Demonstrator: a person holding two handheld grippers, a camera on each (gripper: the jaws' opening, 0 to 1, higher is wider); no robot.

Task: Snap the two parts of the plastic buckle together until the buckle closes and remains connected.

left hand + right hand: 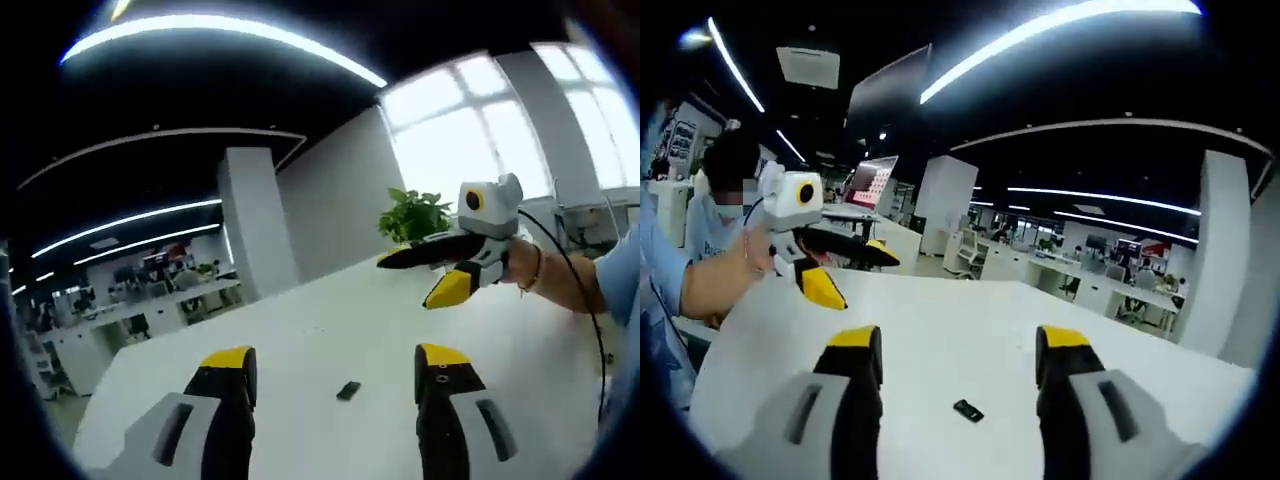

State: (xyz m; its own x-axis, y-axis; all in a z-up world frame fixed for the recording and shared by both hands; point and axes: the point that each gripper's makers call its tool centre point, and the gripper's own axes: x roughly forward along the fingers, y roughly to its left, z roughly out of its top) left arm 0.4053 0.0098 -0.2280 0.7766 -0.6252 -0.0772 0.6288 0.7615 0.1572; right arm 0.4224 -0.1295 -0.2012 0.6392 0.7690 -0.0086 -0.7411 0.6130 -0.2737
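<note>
Open-plan office all round: long ceiling light strips point(230, 30), white pillar point(248, 225), bright windows point(470, 120), rows of desks far off.

Left gripper view, from the jaws outward:
- Left gripper point(335, 365) low over white table point(300, 330), yellow-tipped black jaws spread wide, nothing between them.
- Small dark buckle piece point(348, 390) flat on the table, in the gap between the two jaw tips, touching neither. Too small to tell whether one part or two joined.
- Further out to the right, right gripper point(440, 275) held in a hand point(520, 265) above the table, well apart from the buckle piece; jaws parted, upper one black, lower one yellow-tipped, nothing gripped.
- Behind it, potted green plant point(415, 215) at the table's far edge.

Right gripper view, from the jaws outward:
- Right gripper point(960, 345) low over white table point(970, 310), jaws wide apart, nothing held.
- Small dark buckle piece point(967, 410) on the table between the jaws, nearer the bottom of the view, clear of both.
- Up at left, left gripper point(845, 275) held in a hand point(755, 255), raised over the table's far side, jaws open.
- Beyond, monitor point(870, 185) with lit screen.
</note>
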